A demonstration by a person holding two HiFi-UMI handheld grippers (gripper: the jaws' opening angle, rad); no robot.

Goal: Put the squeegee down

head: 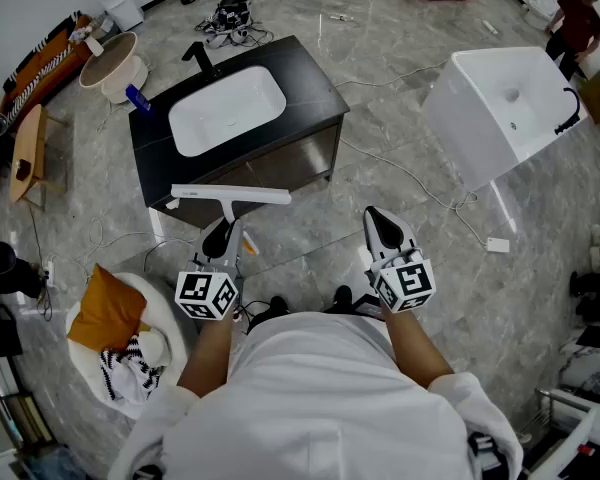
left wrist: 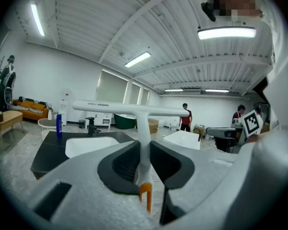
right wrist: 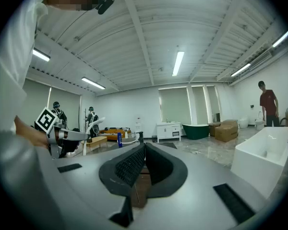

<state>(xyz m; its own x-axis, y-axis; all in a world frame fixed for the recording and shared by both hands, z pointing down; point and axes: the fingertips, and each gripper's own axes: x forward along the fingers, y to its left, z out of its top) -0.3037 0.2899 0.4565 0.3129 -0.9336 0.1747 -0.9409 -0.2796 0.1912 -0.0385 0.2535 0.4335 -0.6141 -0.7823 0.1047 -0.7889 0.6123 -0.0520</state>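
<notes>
A white squeegee (head: 230,197) with a long T-shaped blade and an orange tip on its handle is held in the air in front of the black vanity (head: 310,73). My left gripper (head: 223,232) is shut on its handle, blade end pointing away from me. In the left gripper view the squeegee (left wrist: 143,128) rises between the dark pads (left wrist: 127,162), its blade level above them. My right gripper (head: 379,220) hangs to the right over the floor, jaws shut with nothing between them; the right gripper view shows the same gripper (right wrist: 145,158) with its pads pressed together.
The vanity has a white basin (head: 226,109), a black faucet (head: 198,58) and a blue bottle (head: 138,98). A white freestanding sink (head: 510,103) stands at right, a cushioned chair (head: 115,313) at left. Cables cross the marble floor. A person in red (head: 577,23) stands far right.
</notes>
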